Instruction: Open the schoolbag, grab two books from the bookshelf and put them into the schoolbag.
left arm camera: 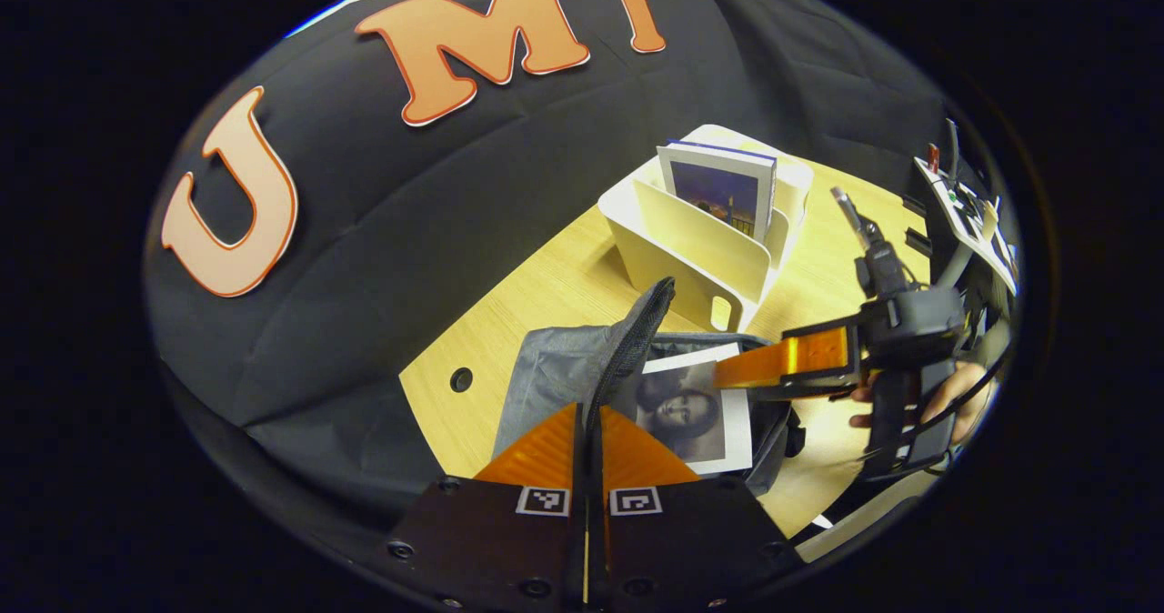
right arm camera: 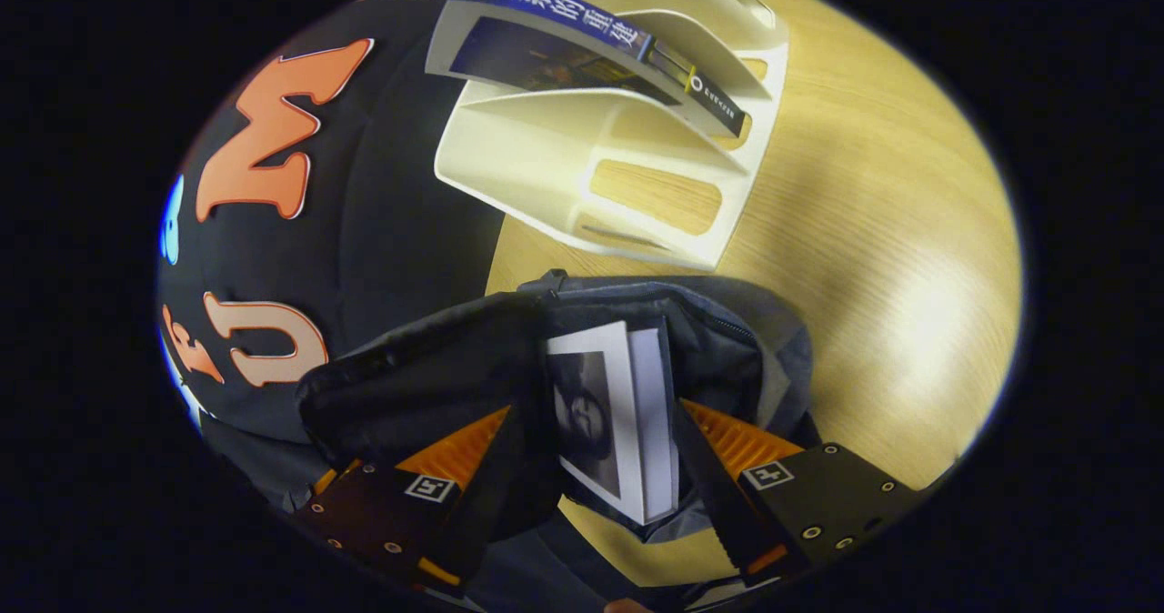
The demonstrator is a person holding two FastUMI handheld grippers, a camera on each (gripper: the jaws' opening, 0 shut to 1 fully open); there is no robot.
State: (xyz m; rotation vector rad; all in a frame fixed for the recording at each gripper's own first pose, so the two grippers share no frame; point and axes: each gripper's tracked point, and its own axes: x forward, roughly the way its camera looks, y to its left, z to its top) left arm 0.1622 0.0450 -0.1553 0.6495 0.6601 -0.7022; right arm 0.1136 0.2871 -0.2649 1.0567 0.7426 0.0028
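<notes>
1. Left tool (left arm camera: 589, 431): fingers closed narrow on one raised flap (left arm camera: 637, 322) of the schoolbag (left arm camera: 555, 367), near edge.
2. Right tool (right arm camera: 591, 449): fingers spread wide, straddling one portrait-cover book (right arm camera: 609, 413) without pressing it.
3. That book lies partly inside the open schoolbag, on the bench (right arm camera: 864, 276).
4. Bookshelf (right arm camera: 591, 158) beyond the bag: one book (right arm camera: 582, 40) left standing (blue spine), other slots vacant.

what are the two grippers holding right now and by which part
The left gripper is shut on the schoolbag, pinching the flap edge. The right gripper is open around the book in the bag, gripping nothing.
</notes>
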